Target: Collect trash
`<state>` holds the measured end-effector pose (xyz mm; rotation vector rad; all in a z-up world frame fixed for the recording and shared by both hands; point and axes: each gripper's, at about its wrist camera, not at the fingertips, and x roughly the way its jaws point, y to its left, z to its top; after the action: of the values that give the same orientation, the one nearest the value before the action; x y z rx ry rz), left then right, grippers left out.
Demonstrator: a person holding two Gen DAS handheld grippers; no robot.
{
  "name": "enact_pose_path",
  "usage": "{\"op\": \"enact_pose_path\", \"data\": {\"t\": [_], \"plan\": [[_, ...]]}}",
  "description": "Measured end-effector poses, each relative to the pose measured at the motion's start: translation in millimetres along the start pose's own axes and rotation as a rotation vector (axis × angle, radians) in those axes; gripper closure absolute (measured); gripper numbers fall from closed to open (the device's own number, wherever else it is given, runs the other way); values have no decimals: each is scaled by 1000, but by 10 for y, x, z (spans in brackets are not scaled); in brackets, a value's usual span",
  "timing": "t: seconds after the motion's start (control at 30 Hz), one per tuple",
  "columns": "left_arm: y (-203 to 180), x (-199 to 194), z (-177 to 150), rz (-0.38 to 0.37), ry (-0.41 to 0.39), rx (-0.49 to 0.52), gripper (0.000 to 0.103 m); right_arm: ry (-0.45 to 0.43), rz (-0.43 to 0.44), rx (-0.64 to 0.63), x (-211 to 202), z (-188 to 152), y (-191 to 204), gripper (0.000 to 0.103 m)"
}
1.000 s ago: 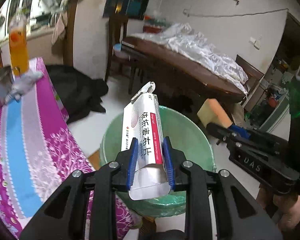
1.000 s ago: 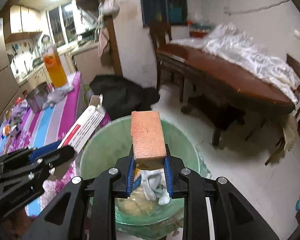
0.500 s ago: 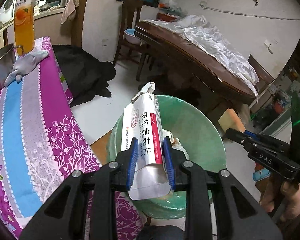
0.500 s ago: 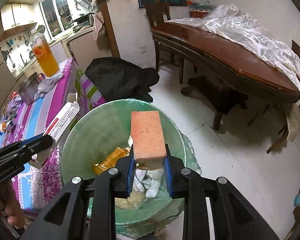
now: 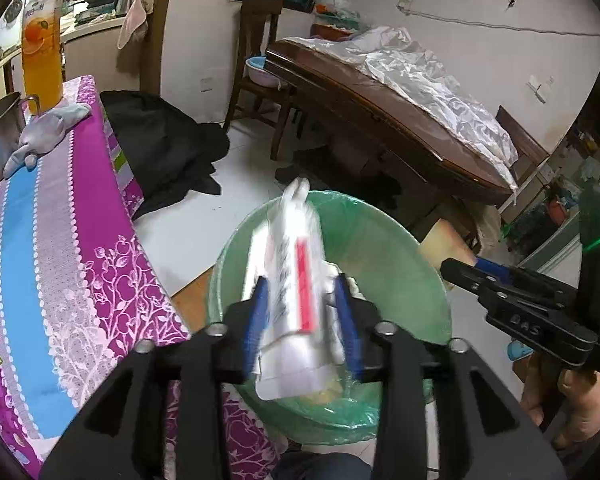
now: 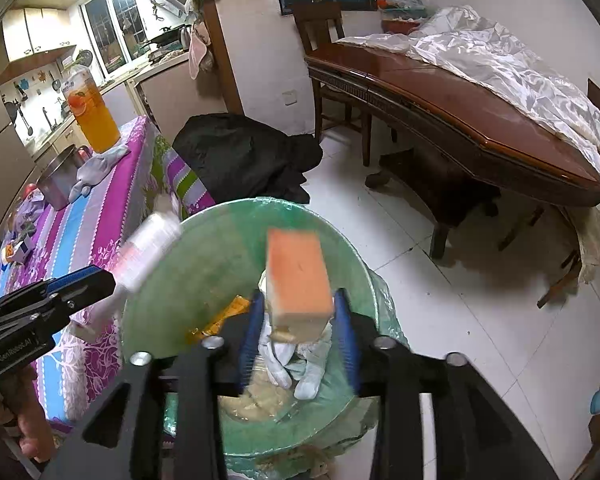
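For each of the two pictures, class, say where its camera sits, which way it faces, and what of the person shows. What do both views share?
Left wrist: on the left hand-held gripper, facing down into the green-lined bin; white box between open jaws; a hand at right.
Right wrist: on the right hand-held gripper, facing down over the bin; orange sponge between open jaws; a hand at left.
Shared: bin, purple tablecloth, wooden table.

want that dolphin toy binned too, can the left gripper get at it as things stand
Probably not yet. The left gripper hangs over the bin with the white box between its just-opened jaws, blurred, apparently dropping. The dolphin toy lies unobstructed far off on the tablecloth.
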<state>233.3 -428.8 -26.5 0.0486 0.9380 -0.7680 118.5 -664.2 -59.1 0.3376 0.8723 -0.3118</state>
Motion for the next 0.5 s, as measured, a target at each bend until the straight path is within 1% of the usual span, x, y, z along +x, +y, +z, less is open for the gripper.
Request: {"op": "enact_pose_path", "data": {"t": [0.03,0.07,0.23,0.5], "plan": [[3,3,0,2,-1,0,58,-1,1,3,-3,2,-9,64],[10,6,3,3,-2,0,57,-2,0,7,-2,0,-22,64],[10,30,1,0,1,-3,57,-6,1,22,-3,-7,-71,64],[-17,-13,-32,-2,-1,10,57,-24,-3,12,-67,-12,-57,63]]}}
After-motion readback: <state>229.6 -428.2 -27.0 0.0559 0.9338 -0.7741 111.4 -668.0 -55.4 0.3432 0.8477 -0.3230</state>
